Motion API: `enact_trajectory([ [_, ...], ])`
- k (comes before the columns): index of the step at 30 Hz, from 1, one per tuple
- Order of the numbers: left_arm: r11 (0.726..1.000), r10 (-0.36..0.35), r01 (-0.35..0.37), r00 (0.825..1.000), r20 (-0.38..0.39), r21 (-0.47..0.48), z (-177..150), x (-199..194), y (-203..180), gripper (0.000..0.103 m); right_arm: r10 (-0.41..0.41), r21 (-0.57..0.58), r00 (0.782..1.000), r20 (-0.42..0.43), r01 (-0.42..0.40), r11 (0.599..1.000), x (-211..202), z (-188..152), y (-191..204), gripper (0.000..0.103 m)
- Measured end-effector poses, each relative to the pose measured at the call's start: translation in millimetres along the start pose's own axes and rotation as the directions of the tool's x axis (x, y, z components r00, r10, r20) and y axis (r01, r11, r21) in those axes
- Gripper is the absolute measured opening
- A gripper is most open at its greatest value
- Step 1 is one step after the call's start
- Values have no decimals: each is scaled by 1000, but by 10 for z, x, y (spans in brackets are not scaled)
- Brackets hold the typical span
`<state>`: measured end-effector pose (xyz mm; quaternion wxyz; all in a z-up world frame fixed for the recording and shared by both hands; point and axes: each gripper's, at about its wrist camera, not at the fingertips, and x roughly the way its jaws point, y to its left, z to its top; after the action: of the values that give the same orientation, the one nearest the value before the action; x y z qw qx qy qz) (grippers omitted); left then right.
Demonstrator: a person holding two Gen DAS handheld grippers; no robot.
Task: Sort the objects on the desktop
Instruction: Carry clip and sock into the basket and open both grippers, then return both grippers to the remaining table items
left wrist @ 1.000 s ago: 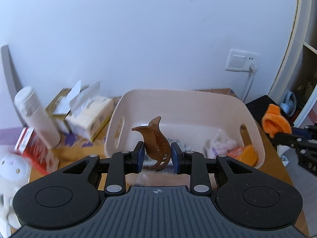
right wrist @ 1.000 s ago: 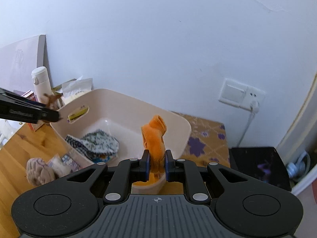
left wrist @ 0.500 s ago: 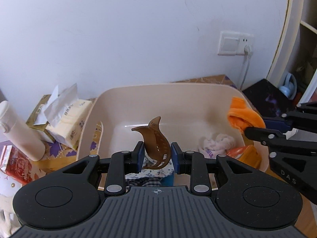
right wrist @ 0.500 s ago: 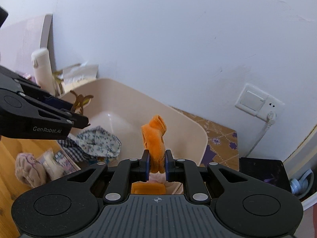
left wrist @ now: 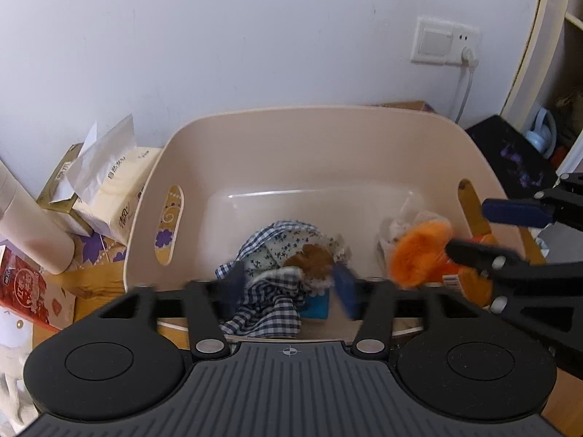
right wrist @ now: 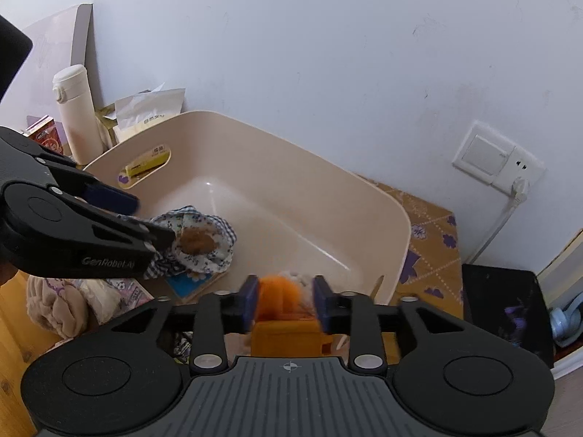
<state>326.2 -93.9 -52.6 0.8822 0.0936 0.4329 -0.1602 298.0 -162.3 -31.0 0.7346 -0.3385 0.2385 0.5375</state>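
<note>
A brown hair clip (left wrist: 312,258) lies blurred on a bundle of floral and checked cloth (left wrist: 277,284) near the front wall of a beige plastic bin (left wrist: 328,127); its long axis and the way it points cannot be told through the blur. The left gripper (left wrist: 288,284) hangs over it, its jaws having just been opening, and stands released with the clip between the blue pads (left wrist: 346,287) but untouched. At the bin's right end an orange fuzzy item (right wrist: 280,291) sits blurred above an orange box (right wrist: 288,338), between the parted fingers of the right gripper (right wrist: 286,300), whose jaws have likewise just been opening; it is let go. The bin stands on a wooden desk (right wrist: 14,331) against a white wall, over a patterned mat (right wrist: 430,233). Off the bin's left end stand a tissue pack (left wrist: 116,189), a white flask (right wrist: 74,109) and a red carton (left wrist: 25,291). A wall socket (right wrist: 499,156) sits to the right.
</note>
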Motion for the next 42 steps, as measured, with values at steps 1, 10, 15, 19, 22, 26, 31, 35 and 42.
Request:
enact_trajectory([
  [1,1000,3,-3,1000,16,-7,-3,-37,10,72,-4,-1,1000,6,4,1000,-17,-2,-9,64],
  [10,1000,-18,19,998,55,-14,-77,-347,114,81,-33,27,997,64,31,999,-284,-64,34,94],
  [15,1000,-23,22,998,60,13,-231,-525,197,81,-33,77,996,85,26,997,-461,-225,99,101],
  [19,999,-38,38,998,44,2,-356,-624,259,81,-31,83,997,68,25,996,-528,-356,165,103],
  [22,999,-38,39,999,31,-8,-459,-688,289,81,-18,116,998,59,11,993,-572,-447,184,103],
  [26,999,-47,47,999,8,-24,-610,-767,312,81,-4,126,999,42,-2,992,-600,-544,236,103],
  [31,997,-55,54,998,-39,-47,-825,-824,316,81,30,124,999,21,-32,992,-623,-635,312,103],
  [35,994,-64,55,994,-93,-96,-1030,-819,316,81,58,106,998,-6,-57,993,-617,-699,403,103],
  [42,985,-80,52,982,-173,-163,-1351,-781,292,81,105,55,992,-67,-102,993,-584,-864,585,103],
])
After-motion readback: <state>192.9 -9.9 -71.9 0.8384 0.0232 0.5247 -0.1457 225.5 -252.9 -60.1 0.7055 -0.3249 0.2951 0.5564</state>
